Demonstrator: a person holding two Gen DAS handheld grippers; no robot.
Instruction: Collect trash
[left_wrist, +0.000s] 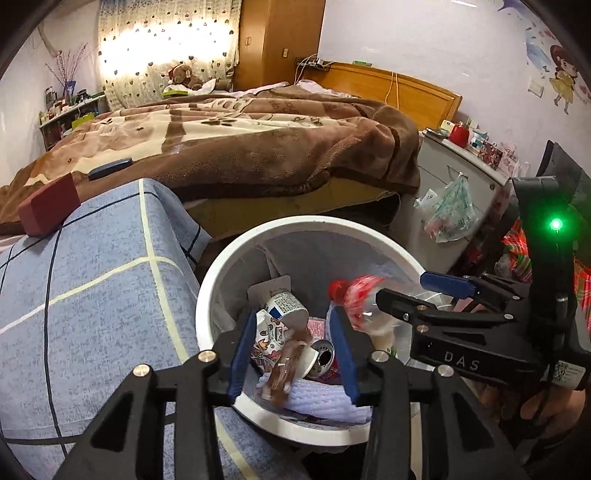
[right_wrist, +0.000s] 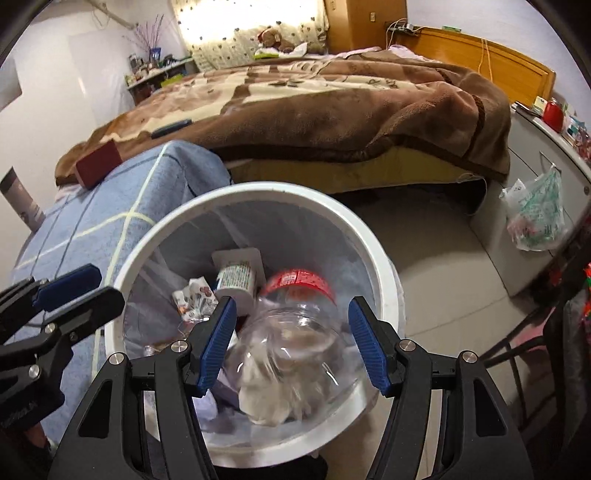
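Since the plastic bottle (right_wrist: 291, 343) is clear, empty and thin-walled, it should handle light, smooth and easy to dent. The best hold is probably across the body below the red label, squeezed gently, because the cap end is narrow and could slip out.

The bottle sits over the near side of the white bin (right_wrist: 369, 236), cap pointing far, between the jaws of the right gripper (right_wrist: 291, 325). The jaws are spread wide with a gap showing on both sides, so the pads are not pressing on it. It looks blurred and is likely dropping.

The left gripper (left_wrist: 293, 332) is also spread, and a blurred brown wrapper (left_wrist: 282, 369) hangs loose between its pads without touching either.

The bin is lined and part full:
- yogurt cup (right_wrist: 236, 280) at the far side
- crumpled printed wrapper (right_wrist: 194, 295) to the left
- drink can (left_wrist: 323, 354)
- white tissue (left_wrist: 317, 400) at the near side

There is still room on top.
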